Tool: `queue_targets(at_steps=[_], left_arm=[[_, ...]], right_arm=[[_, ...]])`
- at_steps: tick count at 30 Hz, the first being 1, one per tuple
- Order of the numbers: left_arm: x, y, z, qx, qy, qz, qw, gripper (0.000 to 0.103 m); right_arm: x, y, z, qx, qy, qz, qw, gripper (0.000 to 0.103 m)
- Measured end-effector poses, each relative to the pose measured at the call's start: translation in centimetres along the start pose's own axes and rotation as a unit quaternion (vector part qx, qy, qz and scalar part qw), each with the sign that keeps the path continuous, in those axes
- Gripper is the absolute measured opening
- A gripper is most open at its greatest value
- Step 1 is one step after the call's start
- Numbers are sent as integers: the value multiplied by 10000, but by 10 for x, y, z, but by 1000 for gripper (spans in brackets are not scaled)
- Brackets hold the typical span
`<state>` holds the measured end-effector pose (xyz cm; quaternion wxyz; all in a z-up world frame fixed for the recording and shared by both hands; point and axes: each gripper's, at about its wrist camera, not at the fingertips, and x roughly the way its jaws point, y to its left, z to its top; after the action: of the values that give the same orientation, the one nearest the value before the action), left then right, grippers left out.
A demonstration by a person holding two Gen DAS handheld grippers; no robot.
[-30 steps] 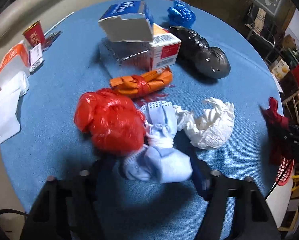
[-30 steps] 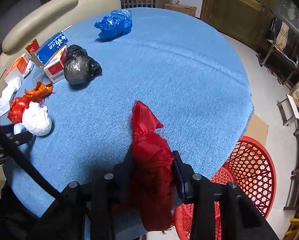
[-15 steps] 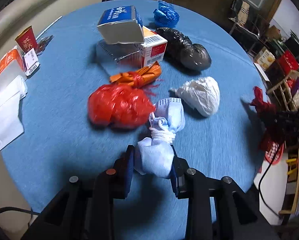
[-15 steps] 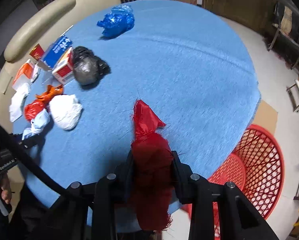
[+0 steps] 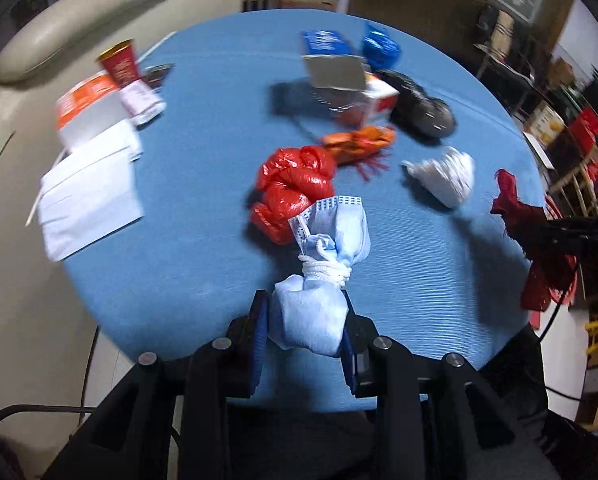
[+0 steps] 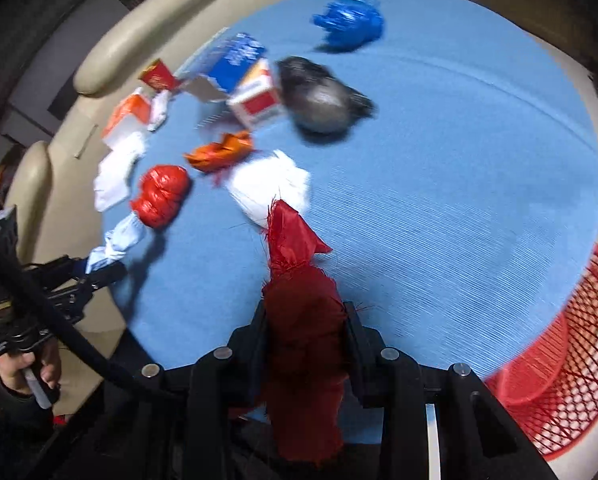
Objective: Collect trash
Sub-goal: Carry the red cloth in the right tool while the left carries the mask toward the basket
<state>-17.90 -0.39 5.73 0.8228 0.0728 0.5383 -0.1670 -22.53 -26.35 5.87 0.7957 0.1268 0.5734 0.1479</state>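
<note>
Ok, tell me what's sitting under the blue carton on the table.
The blue carton rests tilted on a white box with red panels, which sits on the blue tablecloth. Whatever lies beneath the carton's grey underside is in shadow and blurred, so unclear.

The left gripper (image 5: 305, 316) points steeply downward, its two blue-padded fingers (image 5: 257, 330) clamped from either side on a knotted pale blue mask bundle (image 5: 319, 304). The right gripper (image 6: 305, 332) is tilted down in much the same way, its black fingers (image 6: 355, 330) pressed tight against a dark red frayed cloth (image 6: 299, 312) that sticks out past the tips and hangs down behind them. In the right wrist view, a bare hand (image 6: 27, 372) low at the left edge wraps around the left gripper's handle, with a dark sleeve below it.
</note>
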Motion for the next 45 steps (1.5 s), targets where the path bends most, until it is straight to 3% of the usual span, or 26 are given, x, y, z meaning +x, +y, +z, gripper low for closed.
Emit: queue_targets(at_steps=[7,14,27,31,45], left_arm=[[-17,43,-27,-160,154,489,9986,33],[-33,95,-57,-522,361,1078,9921,33],[-59,151,-91,-1155,429,1807,9758,33],[-66,161,-92,-1380,301,1910,9714,33],[-71,129,-53,-1250,-185,1793,9757,33]], right_arm=[[17,62,10,-369,109,675,9970,36],[56,127,15,-738,520,1285,9876,36],[100,218,16,-1225,885,1816,9717,36],[102,227,16,-1243,843,1834,9715,36],[71,198,32,-777,200,1918,9781,36]])
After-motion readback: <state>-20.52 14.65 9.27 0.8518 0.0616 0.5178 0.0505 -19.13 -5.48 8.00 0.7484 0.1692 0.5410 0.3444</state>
